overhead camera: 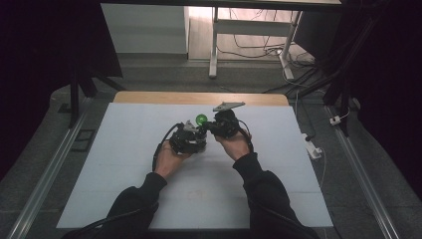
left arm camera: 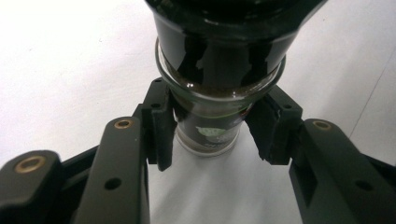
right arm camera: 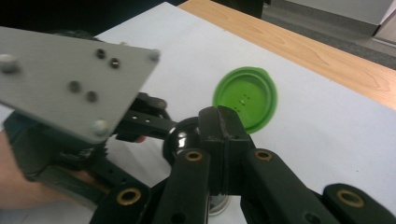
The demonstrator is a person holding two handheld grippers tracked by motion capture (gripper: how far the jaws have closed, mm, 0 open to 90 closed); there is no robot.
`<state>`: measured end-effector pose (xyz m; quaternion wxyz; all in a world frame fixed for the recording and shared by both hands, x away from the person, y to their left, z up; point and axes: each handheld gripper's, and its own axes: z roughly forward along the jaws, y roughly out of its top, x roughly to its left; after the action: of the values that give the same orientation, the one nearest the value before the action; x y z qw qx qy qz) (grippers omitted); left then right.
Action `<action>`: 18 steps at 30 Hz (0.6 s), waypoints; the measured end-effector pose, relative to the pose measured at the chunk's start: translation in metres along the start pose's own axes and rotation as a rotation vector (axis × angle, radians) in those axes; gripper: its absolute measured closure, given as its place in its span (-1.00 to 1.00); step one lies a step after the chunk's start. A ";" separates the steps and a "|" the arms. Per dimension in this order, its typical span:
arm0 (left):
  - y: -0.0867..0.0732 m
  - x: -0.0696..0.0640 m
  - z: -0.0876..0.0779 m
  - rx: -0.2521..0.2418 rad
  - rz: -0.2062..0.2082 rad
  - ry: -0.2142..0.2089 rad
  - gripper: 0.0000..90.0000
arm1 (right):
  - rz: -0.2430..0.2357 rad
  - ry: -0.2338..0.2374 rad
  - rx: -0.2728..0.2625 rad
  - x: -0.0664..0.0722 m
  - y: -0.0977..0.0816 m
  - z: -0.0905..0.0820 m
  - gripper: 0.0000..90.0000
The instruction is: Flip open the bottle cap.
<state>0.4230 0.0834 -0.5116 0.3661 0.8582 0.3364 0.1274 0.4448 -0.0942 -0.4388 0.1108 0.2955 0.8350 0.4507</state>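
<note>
In the middle of the high view, the left gripper (overhead camera: 195, 133) squeezes a small glass bottle (left arm camera: 212, 100) steady, so the right gripper (overhead camera: 211, 128), shut tight on its green lid (right arm camera: 246, 96), can turn it.

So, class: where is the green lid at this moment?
In the high view the green lid sits near the middle of the white table, just beyond and between the left gripper and right gripper; in the right gripper view it shows past the jaws.

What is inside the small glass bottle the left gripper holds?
The glass bottle, clamped in the left gripper, holds something dark brown up to its neck. Its mouth is covered by a black part, so the opening itself cannot be seen.
</note>
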 end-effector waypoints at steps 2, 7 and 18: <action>0.000 0.001 -0.001 0.007 0.000 -0.005 0.17 | -0.005 0.003 0.001 0.003 0.000 -0.001 0.92; 0.001 0.002 -0.007 0.014 0.000 -0.021 -0.01 | -0.010 -0.001 0.020 0.008 -0.003 -0.007 0.70; -0.002 0.002 -0.035 0.032 0.015 -0.059 -0.33 | 0.004 -0.007 0.018 0.014 -0.010 -0.021 0.31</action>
<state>0.4072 0.1052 -0.4887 0.3612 0.8697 0.3212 0.0996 0.4203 -0.1046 -0.4341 0.1103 0.2998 0.8381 0.4422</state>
